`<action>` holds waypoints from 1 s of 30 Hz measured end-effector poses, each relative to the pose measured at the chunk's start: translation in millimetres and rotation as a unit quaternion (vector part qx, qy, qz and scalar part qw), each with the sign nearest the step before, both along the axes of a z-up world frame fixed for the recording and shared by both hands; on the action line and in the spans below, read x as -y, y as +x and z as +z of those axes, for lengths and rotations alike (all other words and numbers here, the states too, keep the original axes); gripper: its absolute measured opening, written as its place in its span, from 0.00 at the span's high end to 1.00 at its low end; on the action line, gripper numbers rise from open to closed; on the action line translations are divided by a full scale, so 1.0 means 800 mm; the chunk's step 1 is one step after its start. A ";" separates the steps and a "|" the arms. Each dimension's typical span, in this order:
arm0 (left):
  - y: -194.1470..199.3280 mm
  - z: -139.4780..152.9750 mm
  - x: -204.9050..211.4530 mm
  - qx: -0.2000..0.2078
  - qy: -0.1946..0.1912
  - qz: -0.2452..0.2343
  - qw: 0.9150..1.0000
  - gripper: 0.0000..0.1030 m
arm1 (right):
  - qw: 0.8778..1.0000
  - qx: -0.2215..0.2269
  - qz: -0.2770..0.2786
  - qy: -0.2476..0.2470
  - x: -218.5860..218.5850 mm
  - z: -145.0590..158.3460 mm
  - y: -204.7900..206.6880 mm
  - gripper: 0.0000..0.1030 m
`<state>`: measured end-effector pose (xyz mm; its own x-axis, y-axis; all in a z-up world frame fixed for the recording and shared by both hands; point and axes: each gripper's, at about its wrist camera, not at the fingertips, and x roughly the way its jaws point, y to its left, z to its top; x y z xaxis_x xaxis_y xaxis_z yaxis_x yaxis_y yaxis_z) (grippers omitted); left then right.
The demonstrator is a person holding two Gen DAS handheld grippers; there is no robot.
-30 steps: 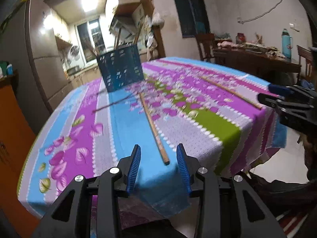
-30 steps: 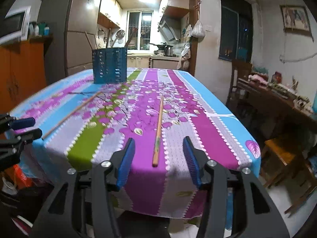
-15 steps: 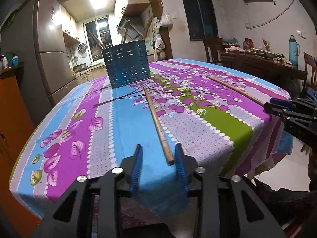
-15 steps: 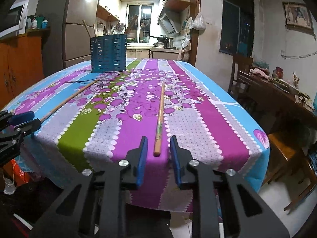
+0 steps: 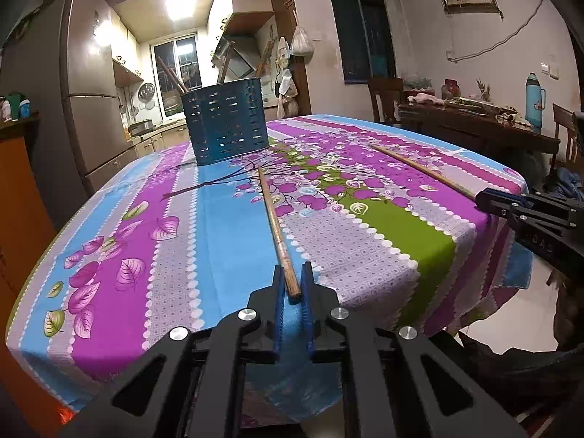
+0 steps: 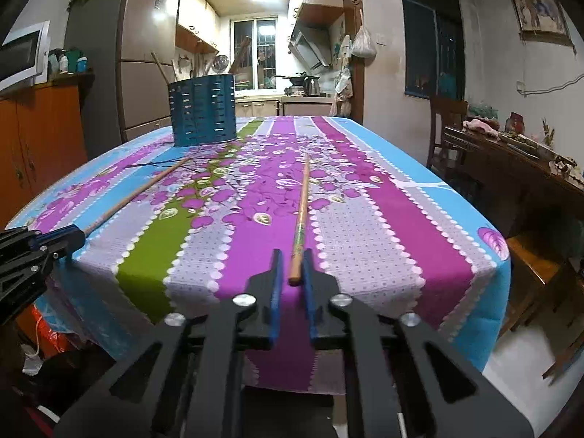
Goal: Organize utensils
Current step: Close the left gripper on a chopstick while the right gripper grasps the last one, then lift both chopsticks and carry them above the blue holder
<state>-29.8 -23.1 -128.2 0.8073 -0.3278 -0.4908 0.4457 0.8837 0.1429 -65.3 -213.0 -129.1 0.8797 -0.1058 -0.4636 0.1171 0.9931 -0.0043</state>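
Both my jaws have just closed: left gripper (image 5: 292,286) pinches one chopstick (image 5: 274,217) at the table's (image 5: 182,255) near edge, right gripper (image 6: 292,273) the other (image 6: 301,211); both shafts run straight ahead toward the holder (image 5: 225,120).

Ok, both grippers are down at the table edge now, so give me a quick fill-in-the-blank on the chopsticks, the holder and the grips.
1. The left gripper is shut on the near end of one wooden ____.
2. The right gripper grips a chopstick bearing a ____ band near its near end.
3. The blue utensil holder stands on the ____ end of the tablecloth.
4. Other utensil handles stick up ____ the holder.

Missing words: chopstick; green; far; out of
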 end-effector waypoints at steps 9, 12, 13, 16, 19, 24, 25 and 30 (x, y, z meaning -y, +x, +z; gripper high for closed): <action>0.017 0.016 -0.018 -0.011 0.001 0.041 0.999 0.93 | 1.000 0.007 0.002 0.019 0.002 0.014 0.005 0.95; 0.026 0.034 -0.025 -0.005 0.005 0.062 0.998 0.93 | 1.000 0.024 0.014 0.004 -0.005 0.035 0.012 0.95; 0.030 0.039 -0.027 -0.004 0.006 0.069 0.998 0.93 | 0.999 0.030 0.017 0.000 -0.007 0.041 0.014 0.95; 0.041 0.058 -0.035 0.008 0.011 0.091 0.996 0.93 | 0.998 0.053 0.030 -0.015 -0.018 0.064 0.025 0.95; 0.054 0.075 -0.041 0.016 0.014 0.109 0.994 0.93 | 0.997 0.067 0.040 -0.020 -0.024 0.081 0.033 0.95; 0.075 0.097 -0.051 0.026 0.015 0.132 0.991 0.93 | 0.994 0.085 0.061 -0.043 -0.043 0.103 0.044 0.95; 0.078 0.100 -0.053 0.026 0.014 0.137 0.990 0.93 | 0.993 0.088 0.065 -0.047 -0.047 0.106 0.046 0.95; 0.089 0.113 -0.060 0.030 0.014 0.147 0.989 0.93 | 0.990 0.103 0.075 -0.055 -0.054 0.124 0.049 0.95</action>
<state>41.1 25.2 -37.5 0.8935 -0.0620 -0.4447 0.1601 0.9693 0.1866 -25.9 -169.4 -29.8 0.9638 -0.0056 -0.2665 -0.0231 0.9943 -0.1043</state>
